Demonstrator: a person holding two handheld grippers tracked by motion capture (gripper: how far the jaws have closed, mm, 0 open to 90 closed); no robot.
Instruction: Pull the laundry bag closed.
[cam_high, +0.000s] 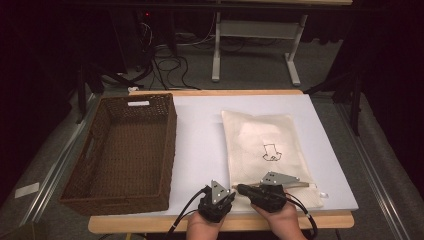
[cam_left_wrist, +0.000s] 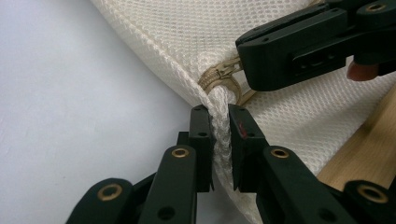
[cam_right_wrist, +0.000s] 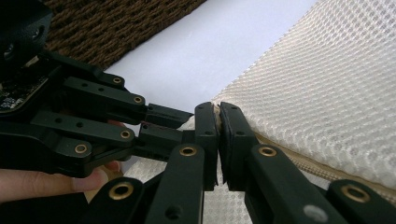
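Note:
A cream mesh bag (cam_high: 255, 132) with a small black drawing lies flat on the white board (cam_high: 200, 140). Both grippers meet at its near left corner. My left gripper (cam_high: 230, 195) (cam_left_wrist: 219, 114) is shut on the corner fabric of the bag (cam_left_wrist: 187, 32), right below the zipper's end. The brass zipper pull (cam_left_wrist: 229, 70) sits just above that pinch. My right gripper (cam_high: 240, 188) (cam_right_wrist: 218, 109) reaches in from the right with its jaws pressed together on the zipper pull, of which a cream sliver shows between the pads. The bag's mesh (cam_right_wrist: 317, 84) rises to its right.
A dark brown wicker basket (cam_high: 169, 145) (cam_right_wrist: 116, 23) stands on the left of the board, close to the bag. The wooden table edge (cam_high: 150, 222) (cam_left_wrist: 369, 135) runs just behind the grippers. Cables and a desk frame (cam_high: 255, 30) lie on the floor beyond.

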